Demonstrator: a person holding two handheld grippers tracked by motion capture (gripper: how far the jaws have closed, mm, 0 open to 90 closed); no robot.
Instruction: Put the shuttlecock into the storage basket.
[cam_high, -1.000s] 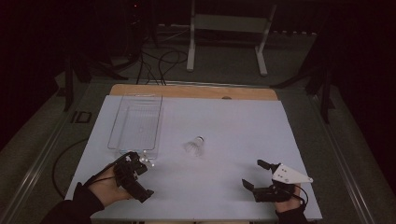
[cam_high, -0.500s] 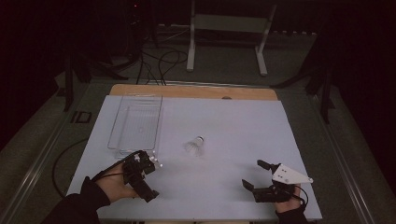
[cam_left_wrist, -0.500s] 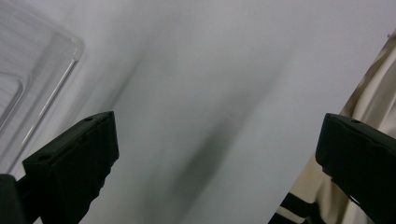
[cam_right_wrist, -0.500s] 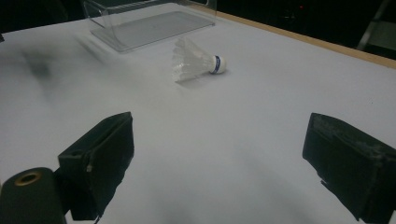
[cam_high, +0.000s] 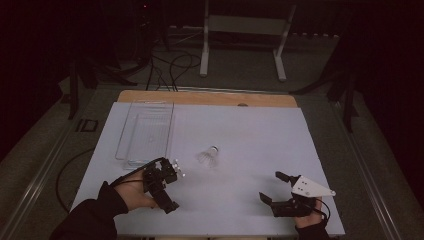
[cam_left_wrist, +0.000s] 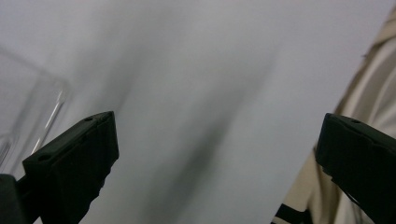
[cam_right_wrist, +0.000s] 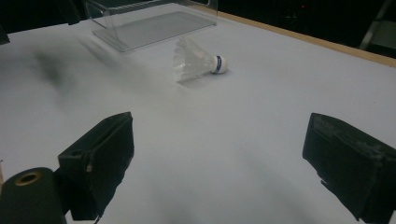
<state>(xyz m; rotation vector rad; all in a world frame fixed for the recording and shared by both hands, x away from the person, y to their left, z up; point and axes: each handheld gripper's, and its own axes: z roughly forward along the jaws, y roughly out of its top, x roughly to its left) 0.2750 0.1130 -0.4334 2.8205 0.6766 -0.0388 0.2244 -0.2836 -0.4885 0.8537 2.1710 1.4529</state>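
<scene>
The white feathered shuttlecock lies on its side mid-surface, at one o'clock from the left gripper; both grippers' fingers gape wide, empty; approach low, closing gently on the cork, sparing feathers.

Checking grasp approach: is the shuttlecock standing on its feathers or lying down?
Lying down. The shuttlecock rests on its side on the white table, its cork tip pointing sideways, feather skirt touching the surface.
</scene>
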